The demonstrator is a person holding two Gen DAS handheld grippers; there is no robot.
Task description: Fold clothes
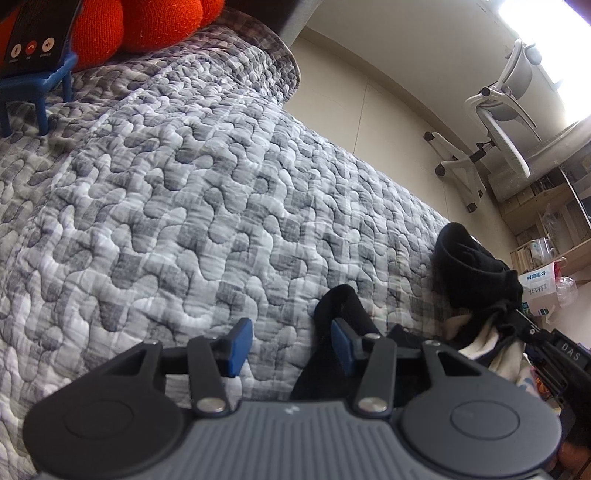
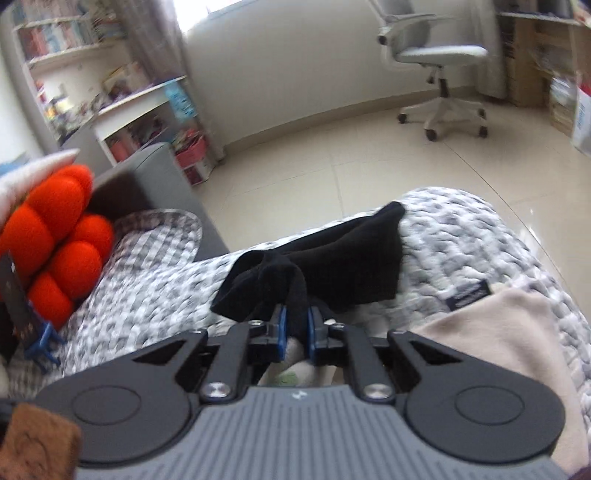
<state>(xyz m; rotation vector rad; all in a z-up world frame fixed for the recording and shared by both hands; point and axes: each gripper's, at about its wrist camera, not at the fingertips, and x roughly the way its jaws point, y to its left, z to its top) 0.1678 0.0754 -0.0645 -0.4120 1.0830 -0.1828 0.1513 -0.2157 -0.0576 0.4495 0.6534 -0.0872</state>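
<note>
On the quilt (image 1: 192, 206) that covers the bed, an orange cushion (image 1: 147, 22) lies at the far left, with a small blue stand (image 1: 22, 96) in front of it carrying a dark device. Seen from the left wrist, the left gripper (image 1: 291, 345) hangs over the quilt with its blue-padded fingers (image 1: 240, 345) spread apart and nothing clamped between them; the quilt shows through the gap. A black garment (image 1: 343, 306) lies on the quilt just under the right-hand finger, though whether that finger touches it cannot be told. Right of that, near the quilt's edge, more black cloth is bunched up, and a white office chair (image 1: 506, 122) stands on the floor beyond the quilt.

Seen from the right wrist, the black garment (image 2: 332, 258) sprawls across the quilt (image 2: 480, 243) toward its far edge. The right gripper (image 2: 295, 328) is clenched on a gathered fold of this garment: the cloth rises between the two blue pads, which press on it from both sides. A beige cloth (image 2: 498, 339) lies on the quilt to the right of the gripper, next to a small dark label sewn to the quilt.
</note>
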